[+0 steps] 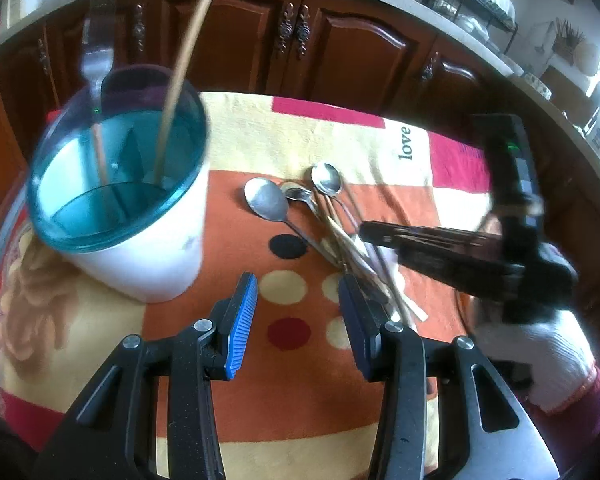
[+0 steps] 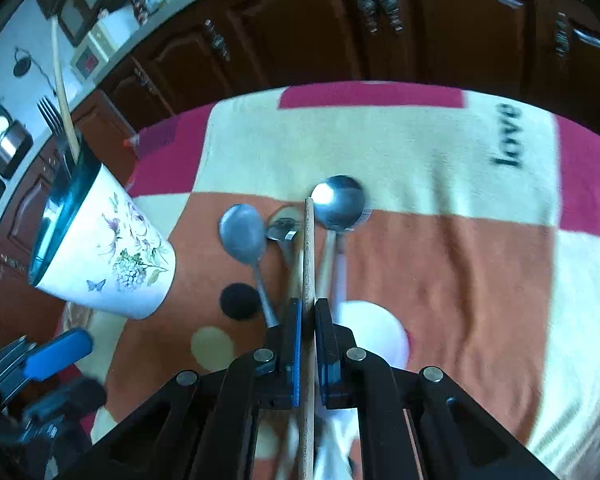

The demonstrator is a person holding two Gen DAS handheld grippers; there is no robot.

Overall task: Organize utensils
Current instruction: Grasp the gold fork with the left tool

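A white floral cup with a teal rim (image 1: pixel 140 216) (image 2: pixel 104 248) stands on the left and holds a fork (image 1: pixel 96 60) and a wooden chopstick (image 1: pixel 188 64). Three metal spoons (image 1: pixel 268 200) (image 2: pixel 242 234) and several wooden sticks lie in a pile on the patterned cloth. My left gripper (image 1: pixel 298 312) is open and empty, just in front of the pile. My right gripper (image 2: pixel 308 332) is shut on a wooden chopstick (image 2: pixel 309 256) over the pile; it also shows in the left wrist view (image 1: pixel 440 248).
The cloth (image 1: pixel 300 400) covers a round table. Dark wooden cabinets (image 1: pixel 340 40) stand behind, with a cluttered counter above. A gloved hand (image 1: pixel 548 360) holds the right gripper. The left gripper shows at the lower left of the right wrist view (image 2: pixel 52 356).
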